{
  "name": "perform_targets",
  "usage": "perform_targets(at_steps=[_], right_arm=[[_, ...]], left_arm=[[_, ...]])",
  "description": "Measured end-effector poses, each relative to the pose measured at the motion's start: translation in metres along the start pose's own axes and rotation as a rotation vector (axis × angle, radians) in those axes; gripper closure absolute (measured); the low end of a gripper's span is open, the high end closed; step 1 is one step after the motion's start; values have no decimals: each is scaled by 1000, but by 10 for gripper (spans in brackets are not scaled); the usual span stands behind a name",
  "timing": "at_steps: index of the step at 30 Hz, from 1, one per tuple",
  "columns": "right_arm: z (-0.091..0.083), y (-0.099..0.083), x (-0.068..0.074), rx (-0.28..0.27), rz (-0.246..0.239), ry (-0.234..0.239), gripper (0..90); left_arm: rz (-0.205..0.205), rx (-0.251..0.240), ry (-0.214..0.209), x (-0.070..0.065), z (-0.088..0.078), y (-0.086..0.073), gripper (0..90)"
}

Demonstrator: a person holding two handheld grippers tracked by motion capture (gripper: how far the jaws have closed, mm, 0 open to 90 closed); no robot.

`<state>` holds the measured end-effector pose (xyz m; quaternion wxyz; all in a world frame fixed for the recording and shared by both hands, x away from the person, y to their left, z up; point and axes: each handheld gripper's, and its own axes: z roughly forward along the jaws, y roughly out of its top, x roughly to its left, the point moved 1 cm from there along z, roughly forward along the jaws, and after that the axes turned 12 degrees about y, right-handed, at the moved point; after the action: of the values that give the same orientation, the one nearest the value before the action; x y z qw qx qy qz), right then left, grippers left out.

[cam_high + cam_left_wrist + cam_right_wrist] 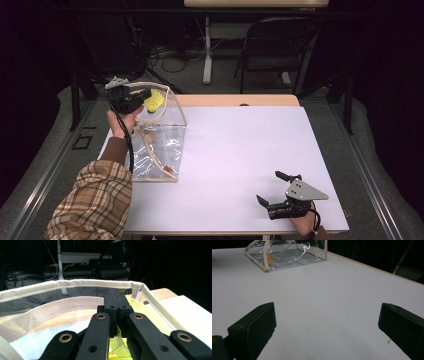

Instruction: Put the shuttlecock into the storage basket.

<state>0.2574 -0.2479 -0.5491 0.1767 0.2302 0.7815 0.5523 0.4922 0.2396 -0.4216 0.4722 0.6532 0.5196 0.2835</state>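
A yellow mesh item (155, 101) hangs over the open top of a clear plastic bag (161, 142) with beige trim, at the table's left. My left gripper (143, 96) is shut on it, held above the bag's rim. In the left gripper view the jaws (117, 300) are pressed together, with the yellow mesh (148, 314) spilling out beside and below them, inside the beige rim (75, 284). My right gripper (268, 186) rests open near the front right of the table. Its pads (254, 325) stand wide apart, nothing between them, and the bag (287, 256) is far off.
The white table top (240, 145) stretches between the bag and the right gripper. A wooden strip (235, 100) runs along the far edge. Beyond the table stand a dark chair (275, 47) and cables on the floor.
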Motion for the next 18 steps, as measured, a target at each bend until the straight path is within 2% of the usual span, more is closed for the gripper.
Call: perform_targets(at_steps=[18], right_arm=[[0,0,0,-2,-1,0,10]], left_arm=[[10,49,-6,-1,10,-6,898]])
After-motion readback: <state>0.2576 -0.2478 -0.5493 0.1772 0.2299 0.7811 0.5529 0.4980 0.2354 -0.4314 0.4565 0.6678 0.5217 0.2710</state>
